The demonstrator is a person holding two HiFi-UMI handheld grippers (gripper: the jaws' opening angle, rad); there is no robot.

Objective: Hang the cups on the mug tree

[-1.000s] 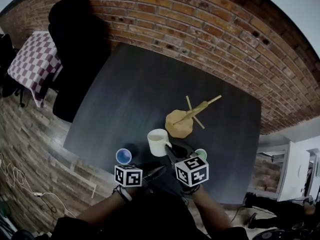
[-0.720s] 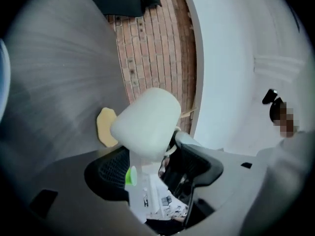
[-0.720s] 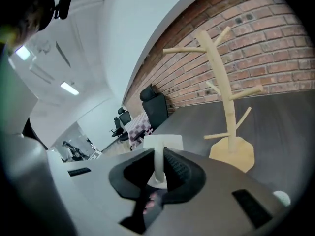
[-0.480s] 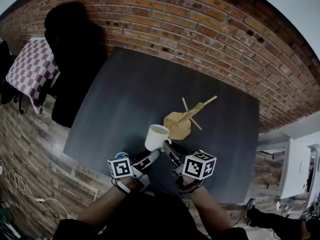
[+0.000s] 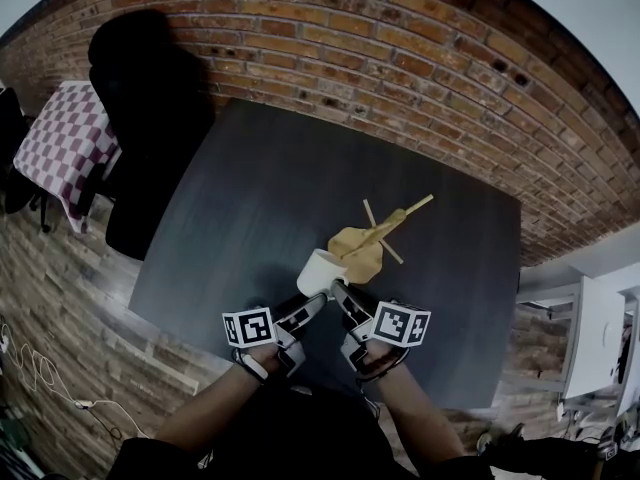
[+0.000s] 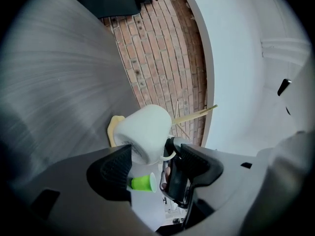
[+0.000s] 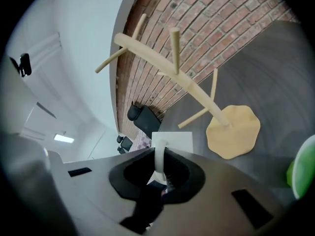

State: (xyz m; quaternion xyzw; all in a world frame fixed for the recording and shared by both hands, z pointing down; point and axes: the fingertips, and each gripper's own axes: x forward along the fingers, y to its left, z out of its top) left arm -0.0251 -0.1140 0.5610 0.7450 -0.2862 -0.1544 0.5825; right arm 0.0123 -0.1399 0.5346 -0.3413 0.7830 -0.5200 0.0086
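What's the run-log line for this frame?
right gripper: shut on white mug handle | left gripper: jaws just opened, mug at tips, unpressed | mug tree: bare

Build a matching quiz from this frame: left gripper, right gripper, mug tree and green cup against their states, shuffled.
1. left gripper
2. right gripper
3. mug tree
4. green cup

A. pegs bare
B. shut on the white cup's handle
C. on the table, not held
D. open

Pairs: 1-D, 2-B, 3-A, 4-C.

The left gripper's jaws have just been opening. The white cup sits at their tips, not pressed.
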